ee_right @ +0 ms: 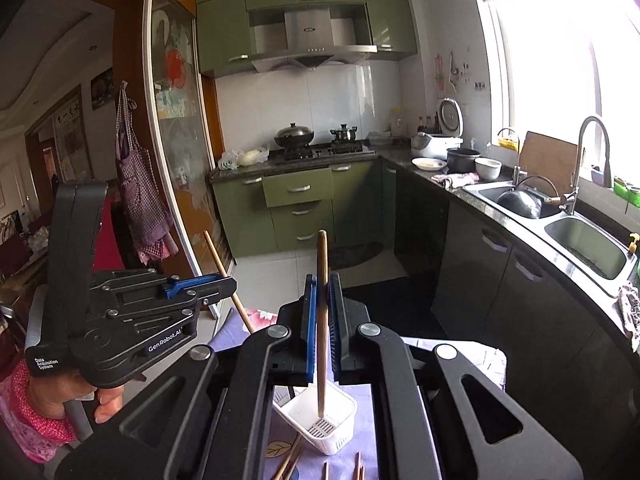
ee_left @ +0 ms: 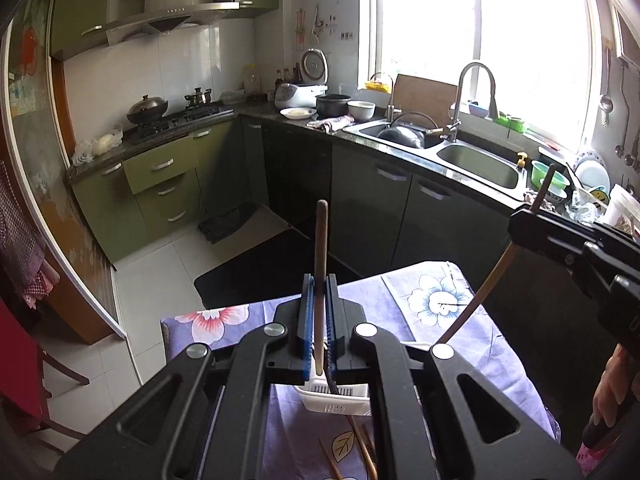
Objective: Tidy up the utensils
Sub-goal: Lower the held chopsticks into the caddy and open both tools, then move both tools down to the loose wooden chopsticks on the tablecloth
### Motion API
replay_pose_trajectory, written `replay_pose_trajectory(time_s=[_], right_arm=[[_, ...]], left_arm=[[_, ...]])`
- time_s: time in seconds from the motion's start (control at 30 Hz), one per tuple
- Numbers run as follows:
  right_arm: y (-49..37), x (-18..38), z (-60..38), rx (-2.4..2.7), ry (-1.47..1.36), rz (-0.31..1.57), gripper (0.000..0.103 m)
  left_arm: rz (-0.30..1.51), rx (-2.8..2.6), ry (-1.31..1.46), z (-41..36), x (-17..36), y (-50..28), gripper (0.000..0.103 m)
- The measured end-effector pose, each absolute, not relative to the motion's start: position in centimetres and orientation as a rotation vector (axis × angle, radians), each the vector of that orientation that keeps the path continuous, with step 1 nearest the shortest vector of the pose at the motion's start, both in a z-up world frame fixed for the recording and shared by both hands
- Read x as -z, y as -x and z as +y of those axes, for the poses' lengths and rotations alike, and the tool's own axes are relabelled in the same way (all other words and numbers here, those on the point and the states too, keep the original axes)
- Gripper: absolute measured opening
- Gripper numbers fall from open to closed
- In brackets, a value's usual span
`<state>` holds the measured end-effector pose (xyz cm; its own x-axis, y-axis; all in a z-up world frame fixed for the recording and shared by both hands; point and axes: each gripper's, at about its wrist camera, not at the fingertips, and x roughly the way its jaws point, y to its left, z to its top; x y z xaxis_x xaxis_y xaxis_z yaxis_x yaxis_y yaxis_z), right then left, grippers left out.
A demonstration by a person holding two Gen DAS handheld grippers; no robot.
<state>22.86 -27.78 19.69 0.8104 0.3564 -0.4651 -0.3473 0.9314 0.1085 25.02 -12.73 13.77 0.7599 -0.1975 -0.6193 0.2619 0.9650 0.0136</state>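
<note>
The room is a kitchen with green cabinets (ee_left: 160, 168), a steel sink (ee_left: 478, 166) below a bright window, and a table with a purple flowered cloth (ee_left: 448, 320).

In the left wrist view, the white basket (ee_left: 332, 400) stands on the cloth, and everything else is placed from it. The left gripper (ee_left: 320, 316) is above the basket, its jaws clenched on a chopstick (ee_left: 320, 280). This chopstick stands almost upright, and its lower tip hangs just over the basket. To the right of the basket, and higher, the right gripper (ee_left: 520, 224) grasps a second chopstick (ee_left: 486, 288), which is tilted. More chopsticks (ee_left: 360, 444) lie on the cloth just in front of the basket.

In the right wrist view, the basket (ee_right: 320, 412) is seen from above, with a slotted bottom. The right gripper (ee_right: 323, 320) is above it, jaws closed on the second chopstick (ee_right: 322, 320), and its tip reaches inside the basket. To the left of the basket, higher, the left gripper (ee_right: 230, 284) holds the first chopstick (ee_right: 224, 272), tilted. The loose chopsticks (ee_right: 292, 460) lie in front of the basket.
</note>
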Motion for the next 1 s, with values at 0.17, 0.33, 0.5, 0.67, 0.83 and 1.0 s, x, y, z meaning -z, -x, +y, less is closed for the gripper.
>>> replay_pose_trajectory(time_s=[0.17, 0.33, 0.5, 0.67, 0.83, 1.0], right_arm=[[-24.8, -14.8, -27.3, -0.368, -0.011, 0.592, 0.007], [-24.9, -11.7, -27.3, -0.381, -0.013, 0.632, 0.007], [-23.2, -12.9, -27.8, -0.388, -0.023, 0.594, 0.014], [-18.2, -14.7, -29.6, -0.398, -0.035, 0.525, 0.017], [-13.4, -13.3, -32.6, -0.388, -0.063, 0.534, 0.026], [-10.2, -7.9, -35.1, -0.34, -0.065, 0.63, 0.027]], left_arm=[[0.718, 0.252, -0.113, -12.5, -10.7, -25.3, 0.006], [0.742, 0.251, -0.107, -12.1, -9.5, -25.0, 0.006], [0.726, 0.262, -0.091, -11.4, -10.6, -23.4, 0.007], [0.73, 0.261, -0.084, -10.5, -11.4, -20.3, 0.017], [0.864, 0.262, -0.091, -9.9, -7.0, -17.3, 0.017], [1.062, 0.281, -0.019, -9.3, 0.7, -15.7, 0.02]])
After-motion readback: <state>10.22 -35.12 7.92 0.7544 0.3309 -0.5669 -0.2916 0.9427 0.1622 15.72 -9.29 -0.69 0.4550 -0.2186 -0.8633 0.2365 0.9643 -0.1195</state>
